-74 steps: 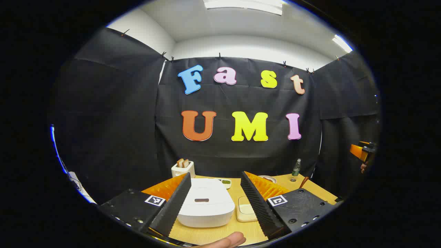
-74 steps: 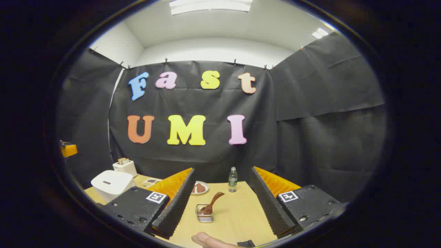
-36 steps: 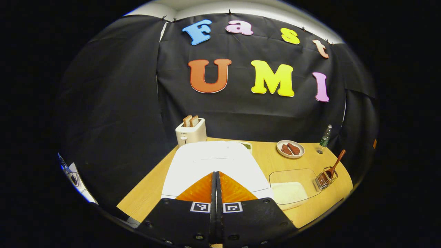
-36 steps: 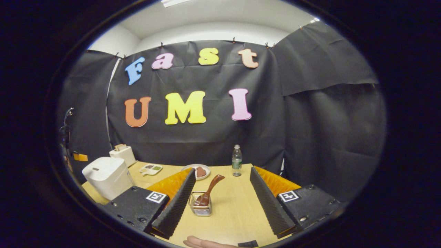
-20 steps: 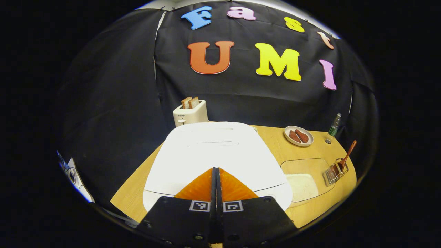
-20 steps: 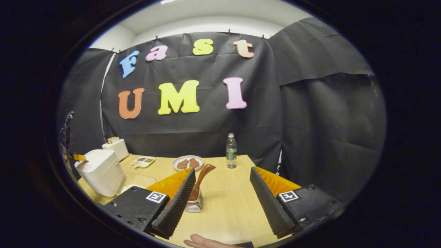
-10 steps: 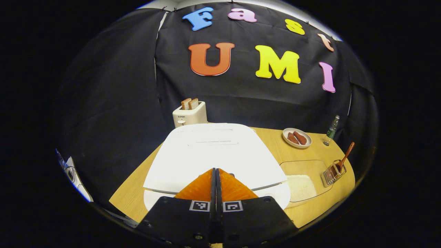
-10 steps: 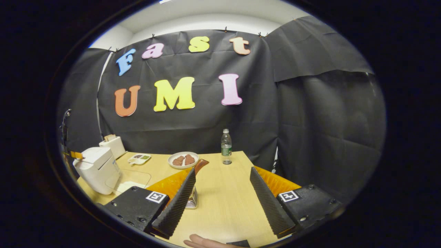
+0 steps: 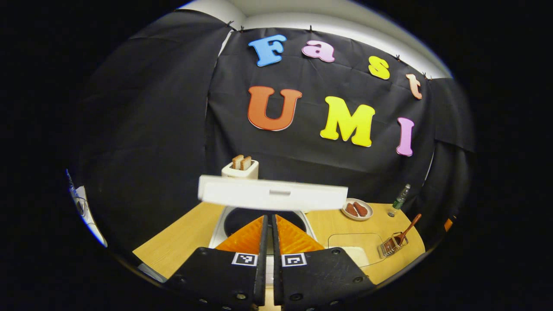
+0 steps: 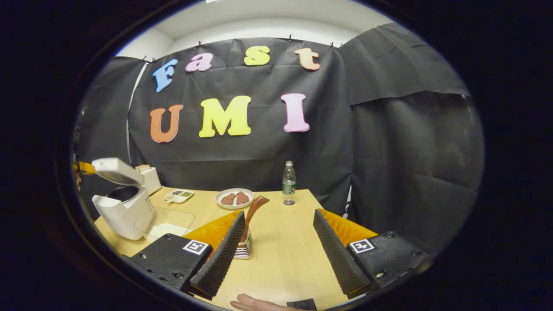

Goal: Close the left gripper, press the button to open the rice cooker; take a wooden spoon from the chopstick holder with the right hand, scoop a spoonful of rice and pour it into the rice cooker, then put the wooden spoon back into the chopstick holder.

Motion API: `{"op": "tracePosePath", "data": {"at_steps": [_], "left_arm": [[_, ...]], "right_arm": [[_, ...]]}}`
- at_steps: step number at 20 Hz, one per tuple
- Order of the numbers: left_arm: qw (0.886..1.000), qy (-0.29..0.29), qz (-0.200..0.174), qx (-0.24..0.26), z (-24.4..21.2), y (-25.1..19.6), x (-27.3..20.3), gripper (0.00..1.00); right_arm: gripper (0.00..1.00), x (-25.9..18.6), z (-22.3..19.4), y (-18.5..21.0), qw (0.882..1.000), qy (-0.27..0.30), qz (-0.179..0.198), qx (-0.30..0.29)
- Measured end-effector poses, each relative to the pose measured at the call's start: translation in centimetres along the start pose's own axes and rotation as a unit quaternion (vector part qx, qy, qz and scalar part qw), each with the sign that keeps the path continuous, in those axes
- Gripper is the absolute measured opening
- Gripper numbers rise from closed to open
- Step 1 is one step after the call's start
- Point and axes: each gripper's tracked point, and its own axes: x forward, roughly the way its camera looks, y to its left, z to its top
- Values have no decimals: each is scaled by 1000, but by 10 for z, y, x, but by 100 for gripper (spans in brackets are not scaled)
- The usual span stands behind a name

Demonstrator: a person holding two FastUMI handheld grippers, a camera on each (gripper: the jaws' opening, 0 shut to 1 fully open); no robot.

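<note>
We log the rice cooker (image 10: 123, 207) with lid sprung up, our left gripper (image 9: 268, 224) pressed together before it for the button, our right gripper (image 10: 281, 233) spread beside the wooden spoon (image 10: 252, 214) in its chopstick holder (image 10: 244, 249), ready to take it.

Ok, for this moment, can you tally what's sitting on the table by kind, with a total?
Rice cooker, lid up: 1
Toaster: 1
Clear rice container: 1
Chopstick holder: 1
Wooden spoon: 1
Plate: 1
Water bottle: 1
Small divided dish: 1
Total: 8
</note>
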Motion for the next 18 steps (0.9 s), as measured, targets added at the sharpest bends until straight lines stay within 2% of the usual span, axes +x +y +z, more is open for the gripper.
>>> {"op": "tracePosePath", "data": {"at_steps": [3, 5, 9, 12, 15, 18], "left_arm": [[1000, -13, -7, 27, 1, -5, -21, 100], [999, -23, -11, 24, 3, -4, -35, 95], [998, -50, -33, 7, 8, -10, -65, 94], [996, -73, -47, 9, 8, -14, -89, 94], [993, -98, -56, 20, 8, -19, -115, 94], [989, -131, -68, 27, 9, -25, -145, 94]], "right_arm": [[99, 8, -4, 5, 1000, 2, 3, 4], [99, 17, -6, 8, 1000, 3, 4, 10], [99, 43, -15, 17, 1000, 4, 15, 24], [99, 68, -27, 28, 999, 11, 37, 28], [100, 95, -41, 45, 995, 24, 82, 60], [100, 126, -54, 47, 991, 35, 95, 91]]}}
